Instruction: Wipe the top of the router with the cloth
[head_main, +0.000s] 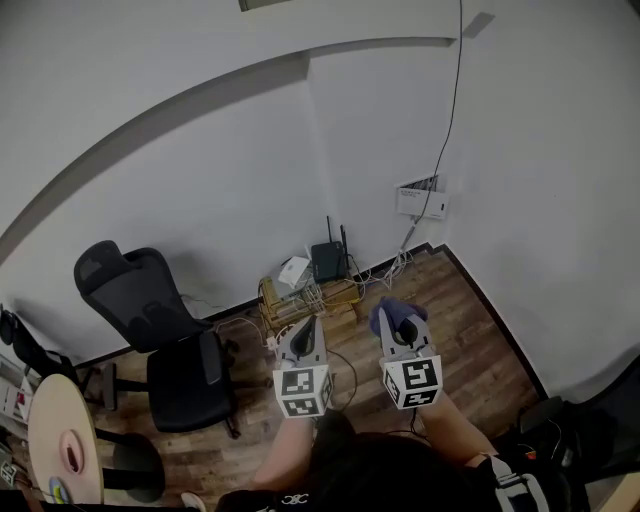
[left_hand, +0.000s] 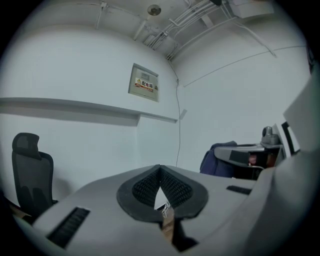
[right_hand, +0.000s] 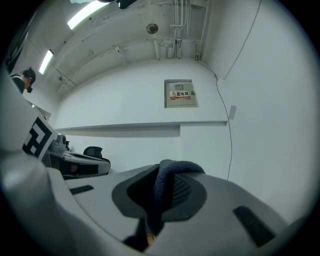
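In the corner of the white-walled room, seen from the head view, a low yellowish open rack (head_main: 285, 298) stands on the wooden floor (head_main: 470, 340). It holds a tangle of pale cables, and a small white box (head_main: 294, 270) rests on it. The black router with two upright aerials (head_main: 328, 260) stands at the rack's far end, close to the wall. A black office chair (head_main: 160, 330) stands to the left. The left gripper (head_main: 305, 328) and right gripper (head_main: 403, 325) are held side by side above the floor, short of the router and apart from it. The dark blue cloth (head_main: 385, 315) bunches over the right gripper's tip.

In the left gripper view, the two dark ribbed pads meet at their tips with nothing between them; only a thin sliver of gap shows lower down. A wall sign (left_hand: 143, 82) hangs ahead, and the cloth-carrying gripper shows at the right edge.

In the right gripper view, the jaws are clamped on the blue cloth, which drapes in a thick fold over the pads and hangs down between them. The same sign is on the wall ahead.
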